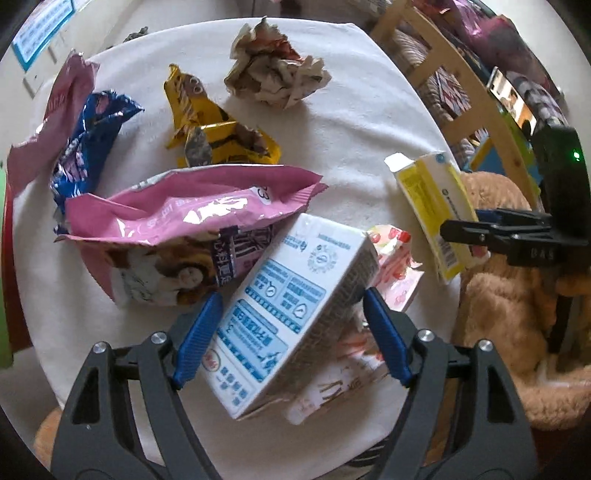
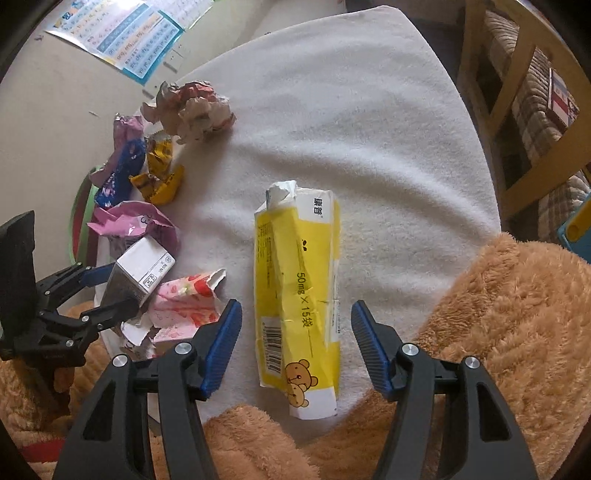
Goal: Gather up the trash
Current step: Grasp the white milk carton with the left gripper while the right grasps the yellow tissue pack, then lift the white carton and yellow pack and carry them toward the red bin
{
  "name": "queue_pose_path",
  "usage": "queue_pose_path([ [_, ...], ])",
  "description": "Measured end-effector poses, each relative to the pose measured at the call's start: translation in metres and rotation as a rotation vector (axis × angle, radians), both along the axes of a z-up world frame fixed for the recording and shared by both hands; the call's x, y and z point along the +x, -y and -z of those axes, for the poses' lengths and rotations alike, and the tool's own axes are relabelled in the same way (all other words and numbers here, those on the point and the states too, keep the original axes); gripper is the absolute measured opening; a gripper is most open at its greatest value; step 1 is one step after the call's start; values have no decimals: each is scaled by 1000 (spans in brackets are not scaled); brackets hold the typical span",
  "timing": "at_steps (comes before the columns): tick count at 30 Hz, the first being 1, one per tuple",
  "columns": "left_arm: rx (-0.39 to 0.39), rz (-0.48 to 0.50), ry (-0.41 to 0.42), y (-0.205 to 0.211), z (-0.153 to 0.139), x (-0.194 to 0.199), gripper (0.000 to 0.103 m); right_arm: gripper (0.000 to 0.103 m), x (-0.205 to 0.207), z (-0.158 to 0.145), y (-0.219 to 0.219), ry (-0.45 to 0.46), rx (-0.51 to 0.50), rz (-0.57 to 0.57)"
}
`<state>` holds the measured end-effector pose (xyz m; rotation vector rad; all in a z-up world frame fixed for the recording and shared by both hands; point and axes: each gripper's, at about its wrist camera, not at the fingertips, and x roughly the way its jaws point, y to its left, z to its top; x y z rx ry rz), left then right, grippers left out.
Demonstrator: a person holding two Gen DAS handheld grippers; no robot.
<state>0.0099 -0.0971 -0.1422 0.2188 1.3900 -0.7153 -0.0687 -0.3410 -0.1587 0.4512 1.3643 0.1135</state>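
Observation:
My left gripper [image 1: 291, 306] has its blue pads on both sides of a white and blue carton [image 1: 288, 317], which tilts over a strawberry-print wrapper [image 1: 397, 273]; the carton also shows in the right wrist view [image 2: 138, 266]. My right gripper [image 2: 295, 314] is open, its pads on either side of a flattened yellow box [image 2: 299, 295] but apart from it. The yellow box also shows in the left wrist view [image 1: 434, 210]. A pink snack bag [image 1: 177, 229], a blue wrapper [image 1: 88, 140], a yellow wrapper [image 1: 218, 129] and a crumpled paper ball [image 1: 277, 66] lie on the white cloth [image 1: 351, 122].
A tan plush cushion [image 2: 517, 314] borders the cloth at the near right. A wooden chair [image 2: 517, 92] stands at the far right. A second pink bag [image 1: 55, 110] lies at the far left. A poster [image 2: 129, 33] hangs on the wall.

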Motion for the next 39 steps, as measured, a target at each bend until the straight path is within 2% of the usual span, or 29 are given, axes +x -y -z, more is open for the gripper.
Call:
queue_pose_path([
  [10, 20, -17, 1, 9, 13, 1, 77, 60, 8, 6, -13, -15, -38, -15],
  [14, 26, -19, 34, 9, 9, -2, 75, 60, 10, 7, -14, -15, -46, -18],
  [17, 24, -18, 57, 8, 3, -6, 70, 56, 10, 7, -15, -12, -51, -20],
  [19, 8, -34, 66, 5, -3, -7, 69, 42, 9, 8, -14, -14, -48, -23],
  [24, -32, -79, 100, -2, -19, -4, 68, 33, 9, 6, -14, -4, -43, -24],
  [32, -81, -135, 150, -11, -43, -1, 65, 30, 8, -2, -13, 36, -65, -23],
  [39, -108, -186, 165, -15, -53, -1, 63, 30, 20, -13, -26, 83, -90, -54],
])
